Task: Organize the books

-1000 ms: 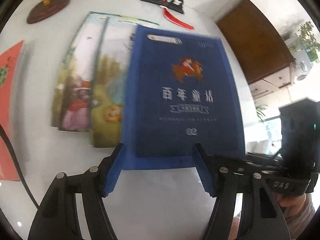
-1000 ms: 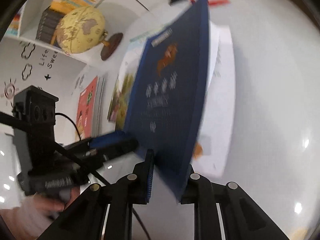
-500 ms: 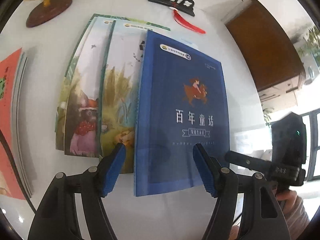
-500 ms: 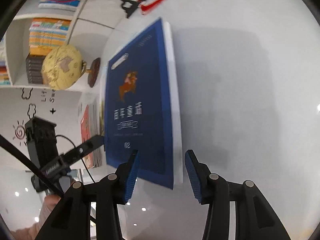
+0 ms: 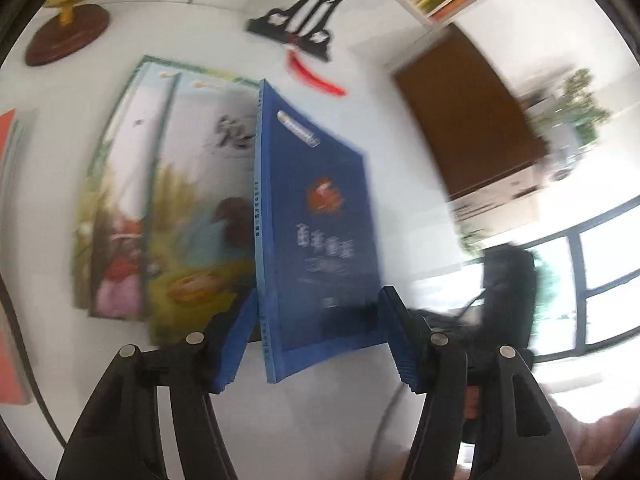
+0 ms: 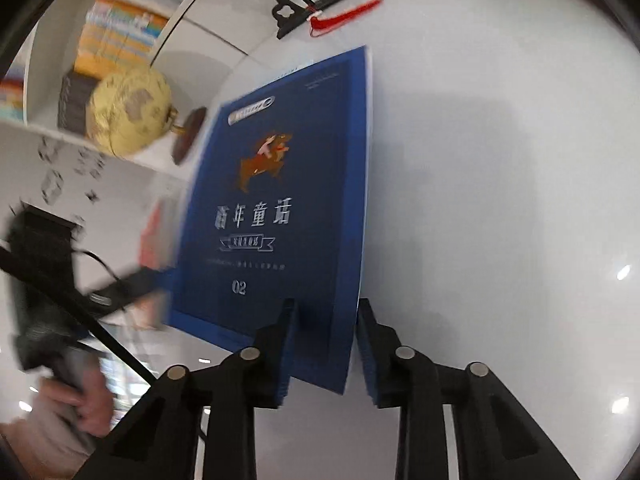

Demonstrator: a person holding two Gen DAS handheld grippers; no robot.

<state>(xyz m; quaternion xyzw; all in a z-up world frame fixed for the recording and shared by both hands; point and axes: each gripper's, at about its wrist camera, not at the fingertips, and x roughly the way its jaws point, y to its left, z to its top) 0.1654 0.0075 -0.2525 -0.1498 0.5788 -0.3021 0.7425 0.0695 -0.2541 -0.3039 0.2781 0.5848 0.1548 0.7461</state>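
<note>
Now the blue book (image 6: pixel 280 200), flat half a second ago, tips up on its edge as the right gripper (image 6: pixel 324 344) narrows onto its corner, while the left gripper (image 5: pixel 316 336) closes loosely astride it, ready for stacking

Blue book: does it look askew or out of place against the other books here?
Yes. The blue book is tipped up on its spine side instead of lying flat like the picture books beside it. Its lower corner sits between the pads of the closing right gripper; the left gripper, also closing, straddles its near edge.
</note>
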